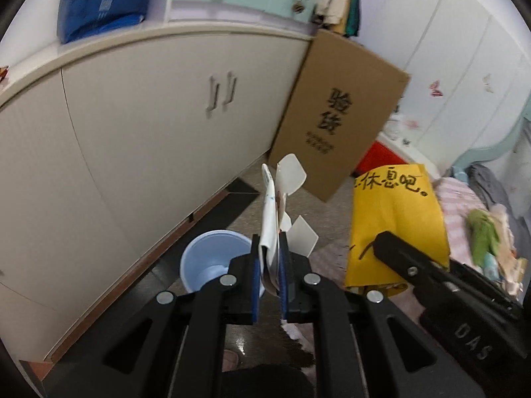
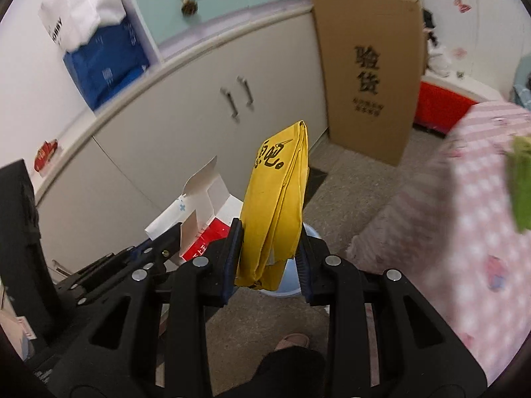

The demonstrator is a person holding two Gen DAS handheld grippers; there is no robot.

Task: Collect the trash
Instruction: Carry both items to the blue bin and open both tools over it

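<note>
While the left tool (image 1: 269, 265) pinches a flattened white carton (image 1: 272, 219) upright between its blue pads, the right tool (image 2: 269, 258) clamps a folded yellow bag (image 2: 275, 205). Both hang above a light blue bin (image 1: 207, 262) on the floor beside the cabinet (image 1: 149, 152).

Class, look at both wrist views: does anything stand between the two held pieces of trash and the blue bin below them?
Nothing visible does. The left gripper holds a flattened carton beside the blue bin, whose mouth is open. The right gripper holds a yellow bag above the bin, with only air between.
</note>
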